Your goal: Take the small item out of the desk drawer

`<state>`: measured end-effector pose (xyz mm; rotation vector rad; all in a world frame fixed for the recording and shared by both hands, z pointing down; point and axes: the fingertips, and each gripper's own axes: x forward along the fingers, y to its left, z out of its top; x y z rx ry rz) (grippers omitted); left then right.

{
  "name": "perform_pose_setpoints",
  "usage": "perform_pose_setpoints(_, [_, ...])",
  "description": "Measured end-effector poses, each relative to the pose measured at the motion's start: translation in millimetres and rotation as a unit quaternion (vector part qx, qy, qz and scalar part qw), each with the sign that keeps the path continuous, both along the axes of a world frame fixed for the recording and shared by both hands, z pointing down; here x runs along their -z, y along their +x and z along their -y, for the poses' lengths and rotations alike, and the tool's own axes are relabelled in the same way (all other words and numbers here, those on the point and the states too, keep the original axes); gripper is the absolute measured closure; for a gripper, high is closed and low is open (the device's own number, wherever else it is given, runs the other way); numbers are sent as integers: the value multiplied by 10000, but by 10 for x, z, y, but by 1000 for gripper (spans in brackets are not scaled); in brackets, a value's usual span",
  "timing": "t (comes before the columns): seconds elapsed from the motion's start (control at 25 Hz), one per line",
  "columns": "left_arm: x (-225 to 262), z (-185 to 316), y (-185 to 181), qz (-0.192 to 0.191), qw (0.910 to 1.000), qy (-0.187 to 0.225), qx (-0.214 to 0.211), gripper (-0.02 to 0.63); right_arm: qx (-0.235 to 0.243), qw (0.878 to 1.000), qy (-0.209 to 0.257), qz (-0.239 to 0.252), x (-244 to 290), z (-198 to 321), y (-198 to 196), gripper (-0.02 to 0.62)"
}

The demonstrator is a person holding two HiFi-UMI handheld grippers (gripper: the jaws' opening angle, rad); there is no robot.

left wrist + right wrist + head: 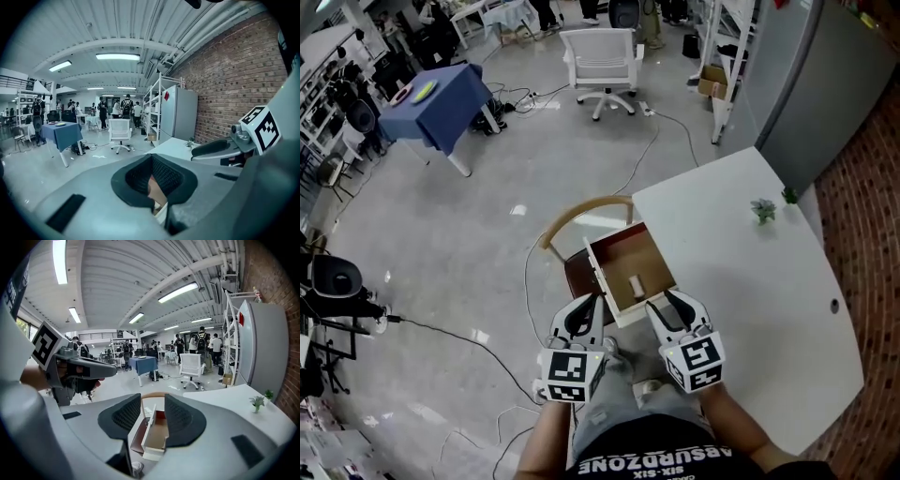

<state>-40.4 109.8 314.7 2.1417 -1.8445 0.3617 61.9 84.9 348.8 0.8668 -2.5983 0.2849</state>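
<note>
The desk drawer (623, 253) stands pulled out from the left edge of the white desk (750, 281). A small pale item (635, 283) lies on its brown floor near the front. Both grippers hover just short of the drawer's near corner. My left gripper (586, 307) is at the drawer's white front panel, its tips together (152, 158) with nothing held. My right gripper (672, 302) is by the desk edge, open, its jaws (152, 401) framing the drawer (157, 434) below with nothing between them. The item is hidden in both gripper views.
A wooden chair (581, 216) with a dark red seat sits under the open drawer. A small green plant (763, 210) stands on the desk's far side. Farther off on the floor are a white office chair (602, 61), a blue-covered table (436, 98) and cables.
</note>
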Motion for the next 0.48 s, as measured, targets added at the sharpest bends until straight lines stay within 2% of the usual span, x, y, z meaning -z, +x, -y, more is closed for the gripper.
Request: perform_pose_setpoints(0.48, [-380, 597, -308, -242, 9976, -317, -561, 609, -259, 9969, -535, -512, -617, 371, -332, 460])
